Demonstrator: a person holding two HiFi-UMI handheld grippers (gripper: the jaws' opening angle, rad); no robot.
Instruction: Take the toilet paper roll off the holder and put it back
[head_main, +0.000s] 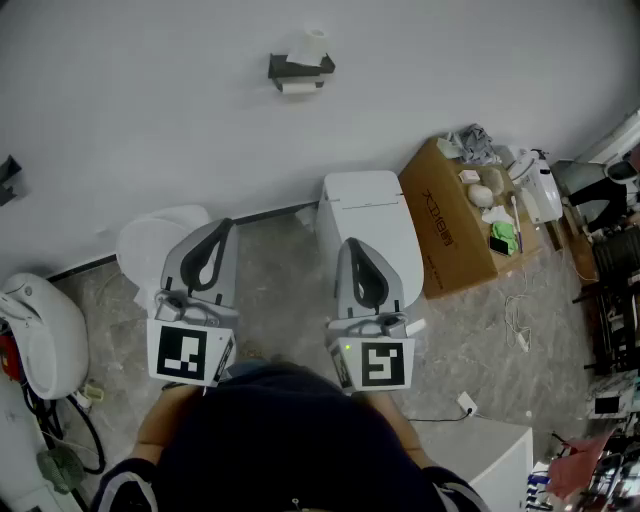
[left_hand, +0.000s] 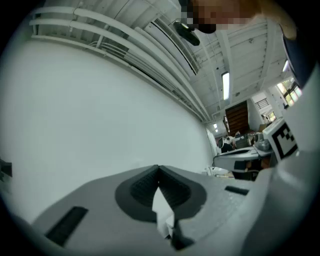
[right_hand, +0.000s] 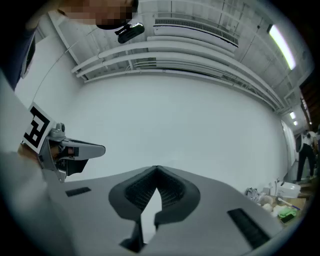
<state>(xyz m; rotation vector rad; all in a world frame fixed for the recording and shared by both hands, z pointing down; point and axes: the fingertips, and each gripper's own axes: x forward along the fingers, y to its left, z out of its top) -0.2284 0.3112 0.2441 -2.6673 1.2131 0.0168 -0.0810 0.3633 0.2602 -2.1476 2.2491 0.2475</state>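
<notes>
Head view, both claws (head_main: 222, 226) (head_main: 356, 245) closed, empty

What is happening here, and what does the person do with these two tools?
A person stands before a toilet, holding a left gripper and a right gripper, both empty with fingers closed. The toilet paper roll sits on its black wall holder ahead, out of their reach. Nothing has been grasped yet.

No legible text, dark print on the cardboard box (head_main: 447, 232) too small to read
</notes>
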